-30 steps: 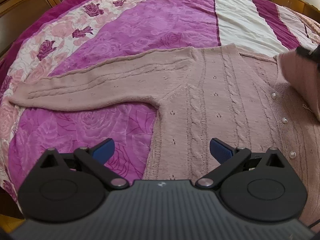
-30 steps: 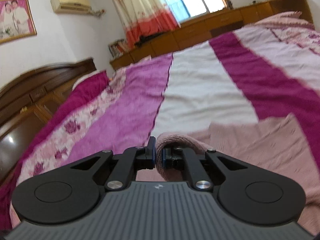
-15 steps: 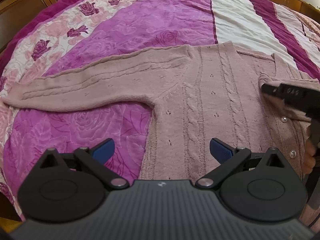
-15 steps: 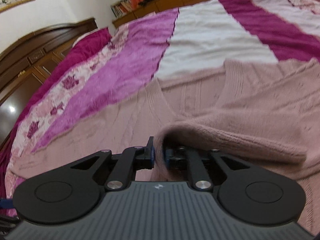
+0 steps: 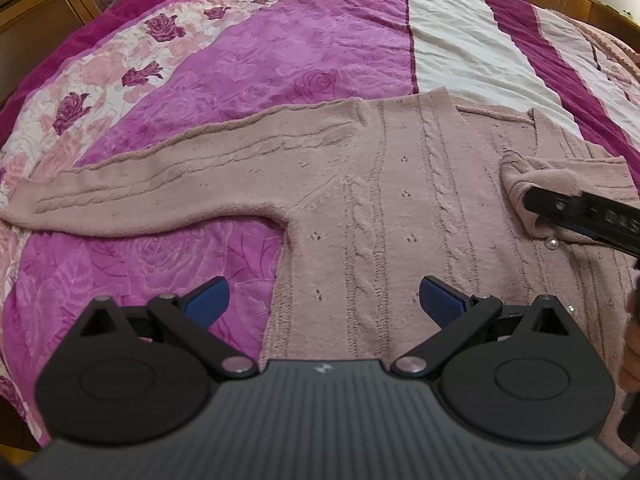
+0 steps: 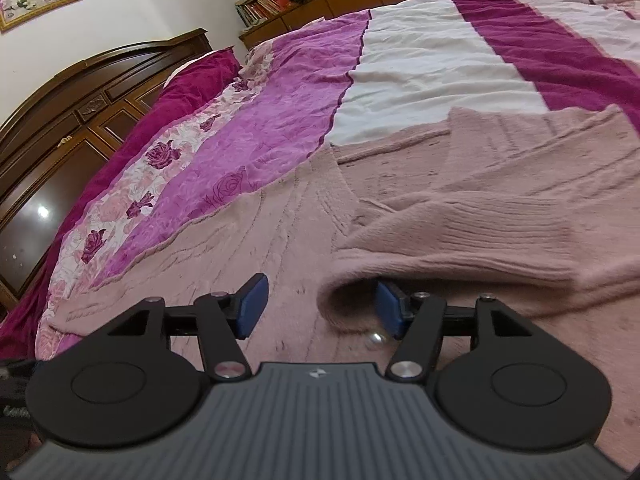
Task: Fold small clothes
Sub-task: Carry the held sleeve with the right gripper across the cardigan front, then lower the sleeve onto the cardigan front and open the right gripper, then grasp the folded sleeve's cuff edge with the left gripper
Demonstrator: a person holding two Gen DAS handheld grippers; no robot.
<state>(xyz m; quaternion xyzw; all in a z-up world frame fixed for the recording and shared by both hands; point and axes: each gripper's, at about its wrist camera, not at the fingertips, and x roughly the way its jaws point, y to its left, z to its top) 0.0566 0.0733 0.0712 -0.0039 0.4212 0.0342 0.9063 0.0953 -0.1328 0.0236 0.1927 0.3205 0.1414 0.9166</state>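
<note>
Here the pink cardigan (image 5: 400, 208) lies flat, front up, on the bed (image 5: 280, 52), one sleeve (image 5: 172, 188) stretched out to the side over the quilt. The other sleeve (image 6: 460, 236) is folded across the chest, its cuff (image 6: 352, 284) resting near a pearl button (image 6: 374, 338); we judge it is laid there to narrow the garment for folding. Our right tool (image 6: 320, 308) sits low at that cuff with its jaws parted, having just been opening. One blue pad (image 6: 390, 310) seems tucked against or inside the cuff's mouth, though we cannot tell which; the other stands clear over the knit, so nothing is clamped. Our left tool (image 5: 322, 300) hovers above the cardigan's lower edge, jaws wide apart and empty, the hem beneath them and the outstretched sleeve well beyond, likely the next part to fold.
</note>
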